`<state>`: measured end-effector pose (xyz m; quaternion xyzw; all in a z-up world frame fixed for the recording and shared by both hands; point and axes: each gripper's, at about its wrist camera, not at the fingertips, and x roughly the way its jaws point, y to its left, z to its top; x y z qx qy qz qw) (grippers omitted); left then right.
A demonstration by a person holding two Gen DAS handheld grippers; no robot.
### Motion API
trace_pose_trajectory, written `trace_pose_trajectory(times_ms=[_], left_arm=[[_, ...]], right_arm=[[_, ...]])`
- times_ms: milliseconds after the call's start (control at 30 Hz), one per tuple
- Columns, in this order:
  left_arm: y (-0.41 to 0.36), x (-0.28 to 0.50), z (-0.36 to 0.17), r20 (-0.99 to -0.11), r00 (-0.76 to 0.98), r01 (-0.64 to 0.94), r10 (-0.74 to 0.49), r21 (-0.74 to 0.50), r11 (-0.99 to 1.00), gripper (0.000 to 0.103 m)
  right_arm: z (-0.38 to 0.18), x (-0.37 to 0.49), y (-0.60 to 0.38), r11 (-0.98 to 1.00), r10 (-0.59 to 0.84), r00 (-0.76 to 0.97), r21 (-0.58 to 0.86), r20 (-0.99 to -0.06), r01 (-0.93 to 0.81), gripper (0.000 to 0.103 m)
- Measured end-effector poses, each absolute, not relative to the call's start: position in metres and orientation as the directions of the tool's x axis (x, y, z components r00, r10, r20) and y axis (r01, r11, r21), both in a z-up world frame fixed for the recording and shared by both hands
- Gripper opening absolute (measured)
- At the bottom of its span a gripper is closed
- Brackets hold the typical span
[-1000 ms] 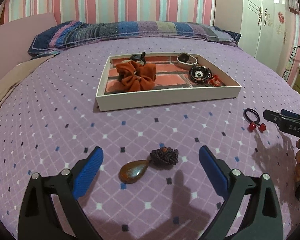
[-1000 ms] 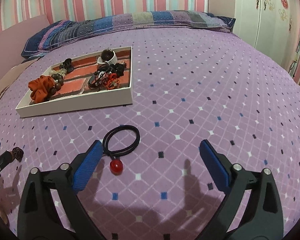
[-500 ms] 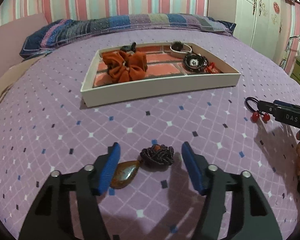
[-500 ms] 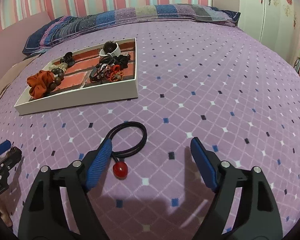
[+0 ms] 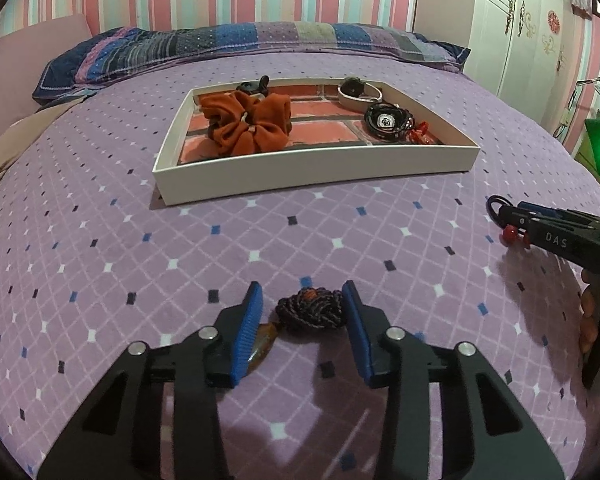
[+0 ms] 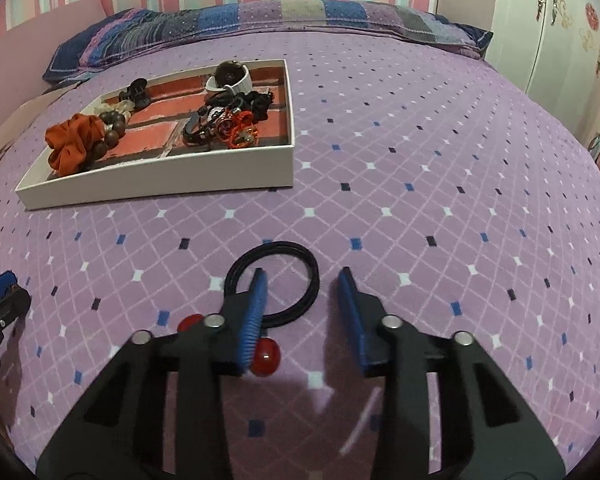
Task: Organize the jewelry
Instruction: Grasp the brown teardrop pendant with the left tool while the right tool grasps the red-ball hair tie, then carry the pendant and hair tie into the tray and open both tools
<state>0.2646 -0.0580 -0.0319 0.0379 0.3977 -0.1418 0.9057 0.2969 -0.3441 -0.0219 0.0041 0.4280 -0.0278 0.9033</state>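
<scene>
A: Where does the knot pendant (image 5: 310, 314) lie from the left hand-held gripper (image 5: 302, 320)?

B: Right between its closing jaws, on the bed (image 5: 100, 264). Its long axis runs from 1 o'clock at the dark braided knot to 7 o'clock at the amber teardrop, which slips under the left pad; the pads aren't pressing yet.

A: And the right hand-held gripper (image 6: 302, 312)?

B: Also closing, unclamped. The black hair tie (image 6: 274, 282) loops at 11 o'clock around its left finger, with red beads beside it. The tray (image 5: 320, 172) waits at 12.

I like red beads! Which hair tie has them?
The thin black elastic hair tie lying on the purple bedspread; the orange fabric scrunchie in the tray has none.
</scene>
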Motion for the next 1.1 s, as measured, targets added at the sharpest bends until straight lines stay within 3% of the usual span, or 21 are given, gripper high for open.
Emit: trace_pose_trajectory(times_ms=[67,233,1100], left_arm=[[-0.058,0.265,-0.032,-0.731,0.643,0.287,-0.228,-0.047,0.957,0.038],[-0.058,0.264,-0.032,-0.730,0.644,0.291,-0.230,-0.045,0.956,0.032],[-0.042,0.258,-0.007,-0.684,0.685,0.263,-0.253,-0.092,0.960,0.028]], right_arm=[[-0.022,0.296,-0.343,0.999,-0.046,0.633,-0.018,-0.773,0.050,0.030],[-0.022,0.295,-0.343,0.999,-0.045,0.633,-0.019,-0.773,0.048,0.008],[0.006,0.275,-0.347,0.998,0.008,0.744,0.047,-0.668,0.032,0.004]])
